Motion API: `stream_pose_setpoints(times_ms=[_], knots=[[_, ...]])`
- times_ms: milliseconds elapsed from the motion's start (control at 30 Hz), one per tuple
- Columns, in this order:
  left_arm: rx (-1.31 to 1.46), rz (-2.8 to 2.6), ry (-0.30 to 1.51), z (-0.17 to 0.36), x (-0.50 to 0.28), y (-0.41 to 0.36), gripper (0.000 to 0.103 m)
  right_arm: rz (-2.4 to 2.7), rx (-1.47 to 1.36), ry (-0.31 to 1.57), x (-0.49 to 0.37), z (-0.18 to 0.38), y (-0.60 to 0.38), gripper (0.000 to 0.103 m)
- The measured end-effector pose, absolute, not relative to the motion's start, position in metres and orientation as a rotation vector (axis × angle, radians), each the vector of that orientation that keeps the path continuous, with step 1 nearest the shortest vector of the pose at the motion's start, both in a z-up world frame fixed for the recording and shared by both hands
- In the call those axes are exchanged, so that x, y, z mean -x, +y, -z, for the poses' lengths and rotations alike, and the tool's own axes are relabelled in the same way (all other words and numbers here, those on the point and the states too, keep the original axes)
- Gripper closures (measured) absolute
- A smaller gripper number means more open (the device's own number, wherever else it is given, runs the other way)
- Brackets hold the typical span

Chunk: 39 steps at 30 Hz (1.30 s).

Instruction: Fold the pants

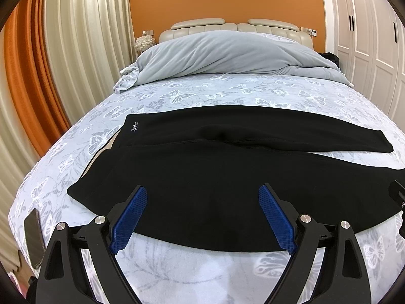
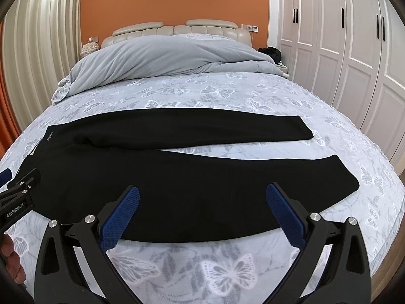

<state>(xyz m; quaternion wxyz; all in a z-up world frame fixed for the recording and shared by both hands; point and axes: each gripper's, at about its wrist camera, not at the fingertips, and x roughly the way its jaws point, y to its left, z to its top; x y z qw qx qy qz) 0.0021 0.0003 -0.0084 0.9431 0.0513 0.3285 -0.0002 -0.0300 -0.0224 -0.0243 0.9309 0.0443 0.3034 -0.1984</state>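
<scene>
While laid flat across the butterfly-print grey bedsheet (image 2: 227, 93), the black knit pants (image 2: 177, 177) point waistband to 9 o'clock, legs splayed toward 3 o'clock. Left gripper (image 1: 202, 195) and right gripper (image 2: 202, 195) both spread apart, empty, over near leg.

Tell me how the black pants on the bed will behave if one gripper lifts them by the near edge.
The black pants look soft and lie flat with small wrinkles, so they would likely droop, not stay stiff. The long legs would probably drag over the butterfly bedsheet.
</scene>
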Motion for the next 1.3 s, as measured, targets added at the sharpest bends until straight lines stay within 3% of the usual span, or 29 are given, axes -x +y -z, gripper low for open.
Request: stream_pose_setpoints(times_ms=[667, 967, 1300], knots=[[-0.13, 0.066, 0.7, 0.004, -0.018, 0.014, 0.015, 0.337, -0.138, 0.645, 0.021, 0.017, -0.054, 0.005], [0.142, -0.013, 0.827, -0.018, -0.173, 0.142, 0.015, 0.371, -0.245, 0.719, -0.035, -0.001, -0.224, 0.005], [0.208, -0.214, 0.977, 0.048, -0.351, 0.234, 0.015, 0.548, -0.406, 0.819, -0.124, 0.058, -0.396, 0.005]])
